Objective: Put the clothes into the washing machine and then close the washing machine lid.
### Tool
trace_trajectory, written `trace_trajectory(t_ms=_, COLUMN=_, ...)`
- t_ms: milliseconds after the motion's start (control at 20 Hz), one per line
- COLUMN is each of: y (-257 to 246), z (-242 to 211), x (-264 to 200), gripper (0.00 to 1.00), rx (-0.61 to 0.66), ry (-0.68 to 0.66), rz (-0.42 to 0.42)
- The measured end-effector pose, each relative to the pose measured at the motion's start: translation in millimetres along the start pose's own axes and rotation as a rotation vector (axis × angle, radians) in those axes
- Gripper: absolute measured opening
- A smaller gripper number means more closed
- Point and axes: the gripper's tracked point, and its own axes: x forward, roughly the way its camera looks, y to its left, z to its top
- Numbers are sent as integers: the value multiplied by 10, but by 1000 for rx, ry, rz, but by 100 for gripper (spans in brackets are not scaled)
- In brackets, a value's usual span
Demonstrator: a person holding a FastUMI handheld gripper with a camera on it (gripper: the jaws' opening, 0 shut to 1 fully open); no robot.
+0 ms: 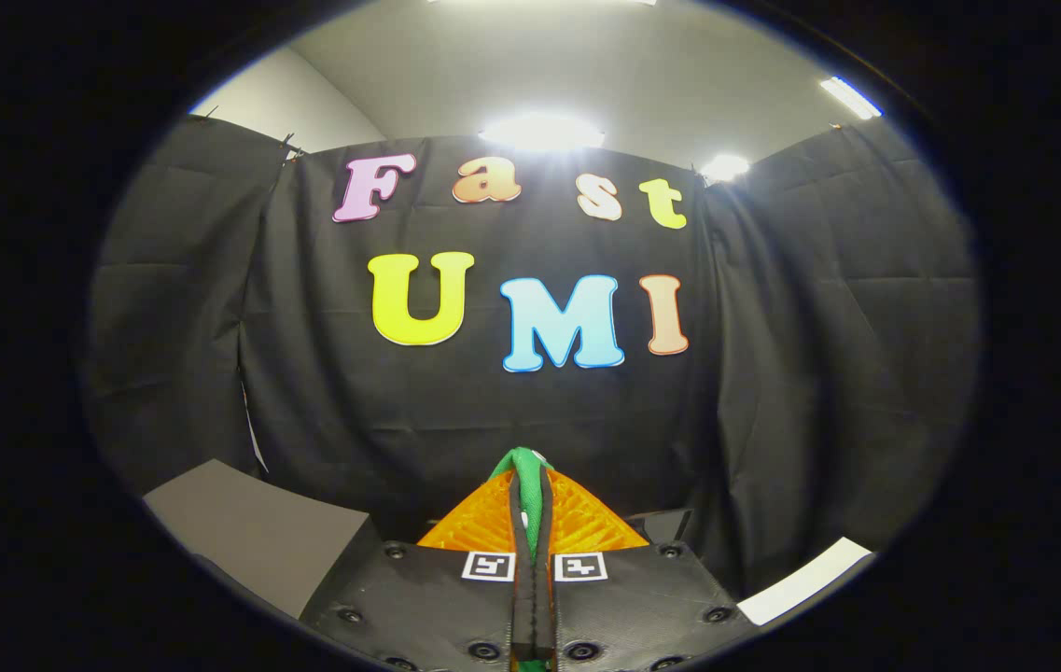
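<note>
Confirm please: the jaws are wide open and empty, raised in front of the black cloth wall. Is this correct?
Not quite. In the gripper view the gripper is raised in front of the black cloth wall, but the jaws are closed on a green piece of clothing, pinched between them.

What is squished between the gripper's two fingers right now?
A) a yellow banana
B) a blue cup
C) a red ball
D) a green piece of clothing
D: a green cloth sticks up from between the fingers of the gripper, which are closed tight together on it, raised in front of the booth's black cloth wall.
</note>
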Motion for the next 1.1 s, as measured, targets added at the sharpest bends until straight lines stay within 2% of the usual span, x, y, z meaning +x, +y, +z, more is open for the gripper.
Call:
trace_trajectory(t_ms=450, y=-316, z=-1000, x=235, gripper=2, rx=28, ry=129, rz=-23)
trace_trajectory(t_ms=750, y=-390, z=-1777, x=360, gripper=2, rx=59, ry=241, rz=-13)
trace_trajectory(t_ms=1100, y=-453, z=-2436, x=440, gripper=2, rx=66, ry=321, rz=-18)
